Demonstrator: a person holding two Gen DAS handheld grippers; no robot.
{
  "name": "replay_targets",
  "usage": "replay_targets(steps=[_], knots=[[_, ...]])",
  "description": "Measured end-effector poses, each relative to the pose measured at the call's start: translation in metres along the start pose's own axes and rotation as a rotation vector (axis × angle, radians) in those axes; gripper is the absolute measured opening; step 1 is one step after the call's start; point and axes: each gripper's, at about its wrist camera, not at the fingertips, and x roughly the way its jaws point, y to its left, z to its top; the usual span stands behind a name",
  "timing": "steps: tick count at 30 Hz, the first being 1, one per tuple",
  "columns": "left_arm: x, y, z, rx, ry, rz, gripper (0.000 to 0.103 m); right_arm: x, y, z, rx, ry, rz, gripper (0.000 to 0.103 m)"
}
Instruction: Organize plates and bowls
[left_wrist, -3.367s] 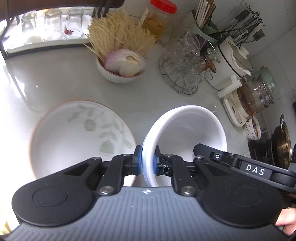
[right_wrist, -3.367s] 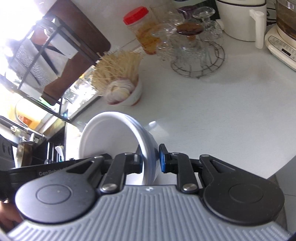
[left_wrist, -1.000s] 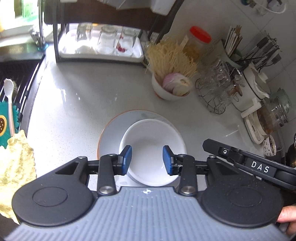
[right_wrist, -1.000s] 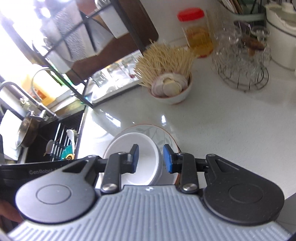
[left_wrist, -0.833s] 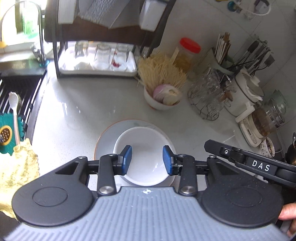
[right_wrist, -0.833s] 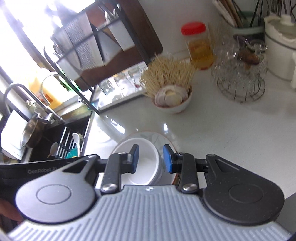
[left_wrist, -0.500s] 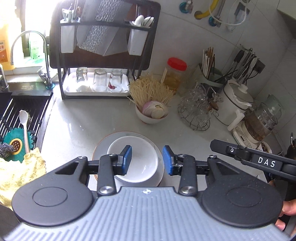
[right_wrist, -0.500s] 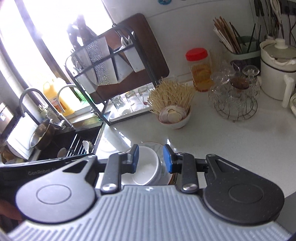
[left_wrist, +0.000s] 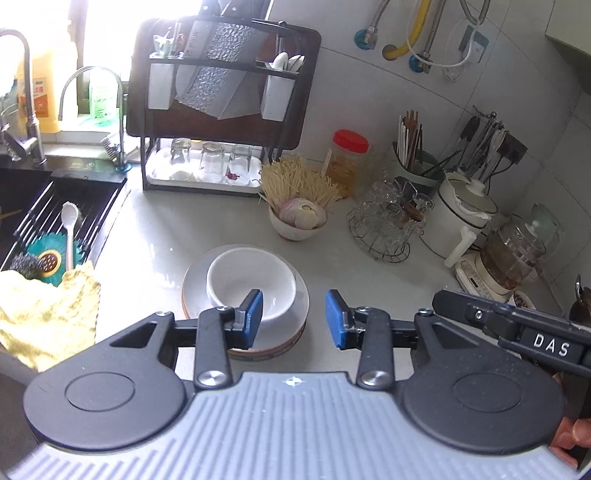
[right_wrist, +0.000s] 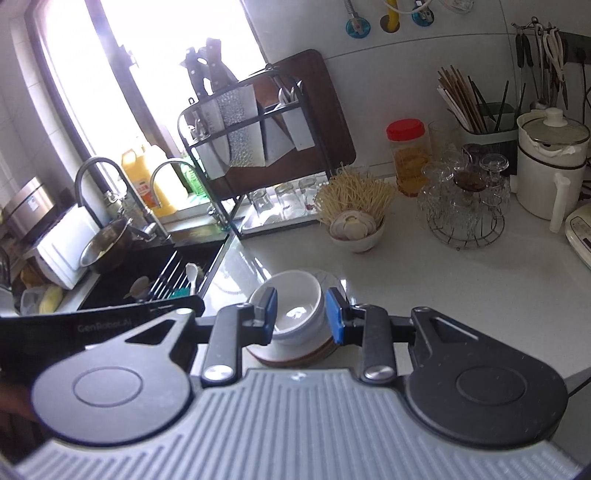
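Left wrist view shows a glossy white ceramic bowl (left_wrist: 251, 282) nested upright on a round white plate (left_wrist: 192, 291) on the pale stone counter (left_wrist: 155, 236). Above them, left gripper (left_wrist: 294, 318) and right gripper (right_wrist: 300, 309) hang empty, jaws spread.

Glossy, seemingly ceramic bowl (left_wrist: 251, 282) on a smooth, shiny countertop (left_wrist: 162, 236).

Bare counter (left_wrist: 159, 236) (left of bowl (left_wrist: 251, 282)) passable.
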Motion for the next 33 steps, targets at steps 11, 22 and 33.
replay_targets(steps=[11,22,33], knots=[[-0.055,-0.017,-0.044,-0.021,-0.044,0.049,0.046,-0.042,0.008,-0.033,-0.055,-0.021,0.029,0.033],[-0.1,-0.032,-0.081,-0.004,-0.074,0.053,0.049,-0.076,0.017,-0.064,-0.063,-0.043,0.04,0.033],[-0.126,-0.04,-0.109,0.065,-0.095,0.079,0.07,-0.094,0.018,-0.089,-0.087,-0.077,-0.006,0.051]])
